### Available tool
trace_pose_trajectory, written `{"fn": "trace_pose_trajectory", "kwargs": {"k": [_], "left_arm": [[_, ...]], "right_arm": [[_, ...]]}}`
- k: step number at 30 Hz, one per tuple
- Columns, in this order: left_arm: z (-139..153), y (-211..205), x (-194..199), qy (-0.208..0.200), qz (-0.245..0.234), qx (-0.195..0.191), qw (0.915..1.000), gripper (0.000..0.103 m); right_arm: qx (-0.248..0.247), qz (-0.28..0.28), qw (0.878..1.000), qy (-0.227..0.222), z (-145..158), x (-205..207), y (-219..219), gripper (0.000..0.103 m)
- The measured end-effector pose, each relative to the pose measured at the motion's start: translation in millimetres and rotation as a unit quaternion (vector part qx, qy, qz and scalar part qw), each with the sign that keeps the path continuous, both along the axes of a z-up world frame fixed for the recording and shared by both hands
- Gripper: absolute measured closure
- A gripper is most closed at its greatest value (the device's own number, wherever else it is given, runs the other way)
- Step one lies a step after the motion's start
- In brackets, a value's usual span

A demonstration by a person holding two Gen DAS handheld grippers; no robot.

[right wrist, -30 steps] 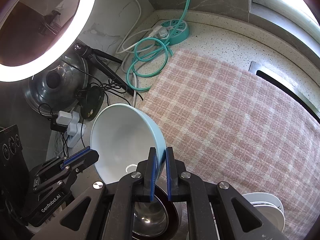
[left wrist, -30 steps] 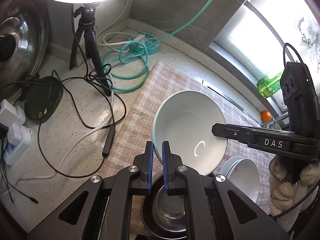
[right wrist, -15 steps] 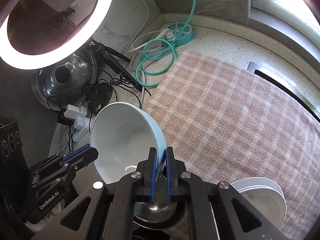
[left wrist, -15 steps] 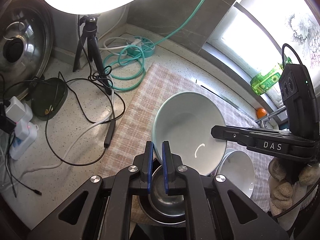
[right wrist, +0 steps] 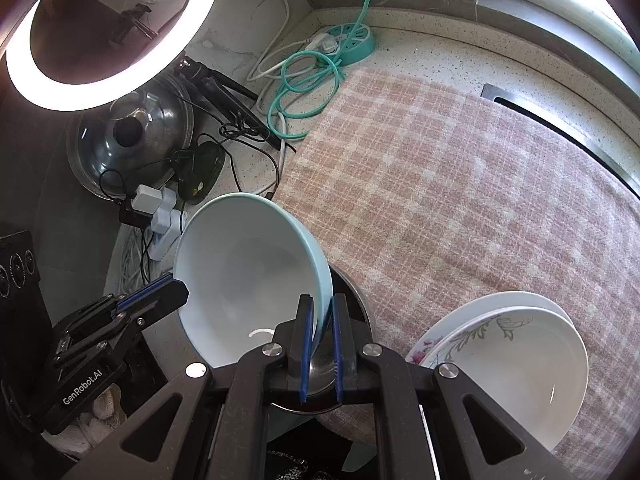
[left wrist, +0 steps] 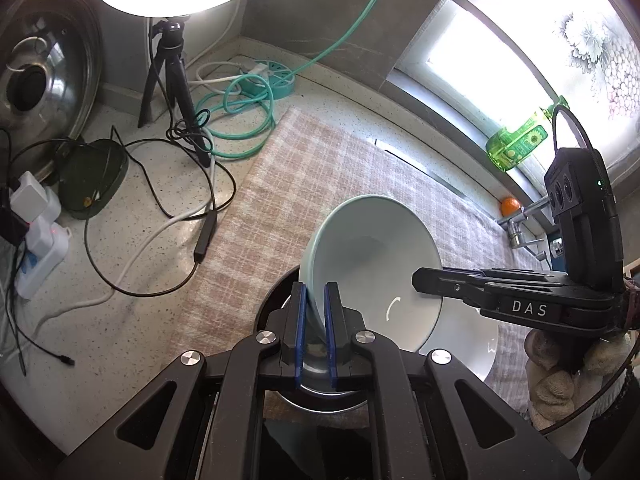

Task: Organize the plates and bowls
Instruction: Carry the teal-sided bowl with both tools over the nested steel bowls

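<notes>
Over checked cloth (right wrist: 460, 200), pale-blue bowl (left wrist: 372, 264) pinched at opposite rims by left claw (left wrist: 316, 300) and right claw (right wrist: 320, 316).

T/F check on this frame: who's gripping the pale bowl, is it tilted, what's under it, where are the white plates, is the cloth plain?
1. Both hand-held grippers pinch the rim of the pale blue ceramic bowl: the left hand-held gripper and the right hand-held gripper. True.
2. The bowl sits flat on the cloth. False: it is tilted, held above a steel bowl in a dark dish.
3. White floral-edged plates lie stacked on the cloth. True.
4. The cloth is plain green. False: the pink checked cloth is plaid.
5. The ring light is off. False: it glows.
</notes>
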State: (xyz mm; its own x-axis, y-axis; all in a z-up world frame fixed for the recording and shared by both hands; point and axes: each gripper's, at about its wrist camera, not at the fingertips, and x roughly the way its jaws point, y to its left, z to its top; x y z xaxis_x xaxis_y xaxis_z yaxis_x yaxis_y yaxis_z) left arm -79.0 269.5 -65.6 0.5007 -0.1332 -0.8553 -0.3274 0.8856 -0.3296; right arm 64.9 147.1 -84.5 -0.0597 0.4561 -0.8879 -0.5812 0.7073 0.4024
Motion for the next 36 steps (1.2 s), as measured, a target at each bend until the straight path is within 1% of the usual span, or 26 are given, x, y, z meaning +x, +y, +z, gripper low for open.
{"fn": "trace_pose_trajectory", "kwargs": {"k": [9, 19, 28, 36], "left_arm": [[-7.5, -3.3, -10.3, 0.012, 0.002, -0.008, 0.9999, 0.096], [-30.9, -4.3, -17.4, 0.041, 0.004, -0.034, 0.9986, 0.096], [-47.2, -4.7, -18.6, 0.063, -0.002, -0.035, 0.9974, 0.096], [-53.1, -2.3, -19.8, 0.071, 0.000, -0.037, 0.9968, 0.096]], "right_arm": [[-0.012, 0.008, 1.000, 0.012, -13.5, -15.7, -6.0, 0.094], [-0.034, 0.019, 0.999, 0.028, -31.6, -26.5, -8.3, 0.093], [-0.045, 0.020, 0.998, 0.038, -46.1, -28.2, -7.3, 0.093], [-0.049, 0.029, 0.998, 0.036, -47.3, -30.7, -2.0, 0.091]]}}
